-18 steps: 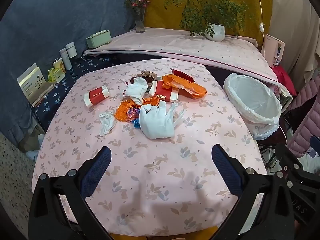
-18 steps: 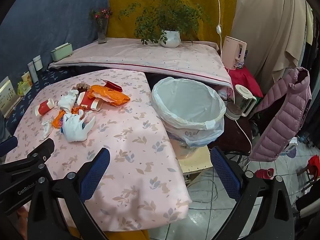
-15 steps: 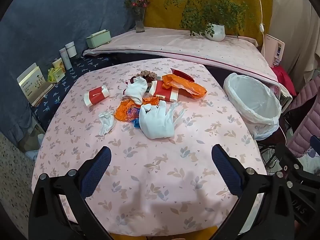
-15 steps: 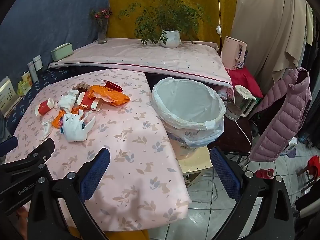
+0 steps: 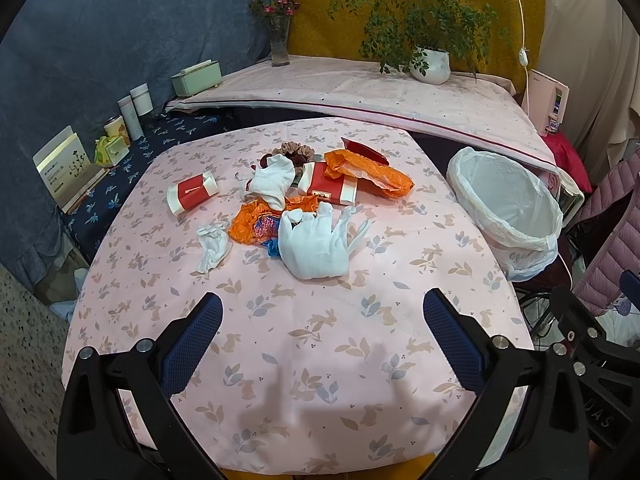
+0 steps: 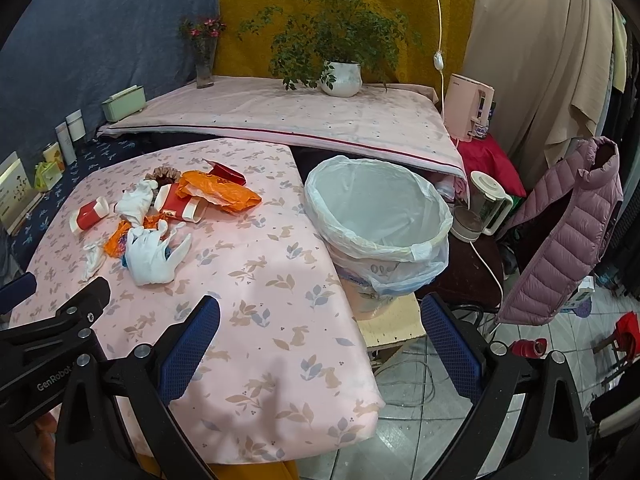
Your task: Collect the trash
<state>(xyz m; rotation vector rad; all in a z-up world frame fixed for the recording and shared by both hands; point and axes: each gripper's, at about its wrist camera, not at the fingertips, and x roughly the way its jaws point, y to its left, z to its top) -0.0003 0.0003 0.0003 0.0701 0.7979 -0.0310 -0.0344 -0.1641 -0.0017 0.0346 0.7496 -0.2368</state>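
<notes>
Trash lies in a heap on the pink leaf-print table (image 5: 312, 344): a white glove (image 5: 316, 240), a crumpled tissue (image 5: 212, 246), orange wrappers (image 5: 368, 174), two red-and-white paper cups (image 5: 192, 192), a white sock (image 5: 272, 178). The heap also shows in the right wrist view, with the glove (image 6: 152, 258) nearest. A bin with a white liner (image 5: 504, 204) stands right of the table, also in the right wrist view (image 6: 380, 216). My left gripper (image 5: 320, 344) is open and empty above the table's near part. My right gripper (image 6: 320, 344) is open and empty over the table's right edge.
A raised shelf (image 5: 360, 92) behind the table holds a potted plant (image 5: 432, 64), a flower vase (image 5: 280, 44) and a green box (image 5: 196, 76). A pink jacket (image 6: 568, 232), a blender (image 6: 484, 204) and cables are right of the bin.
</notes>
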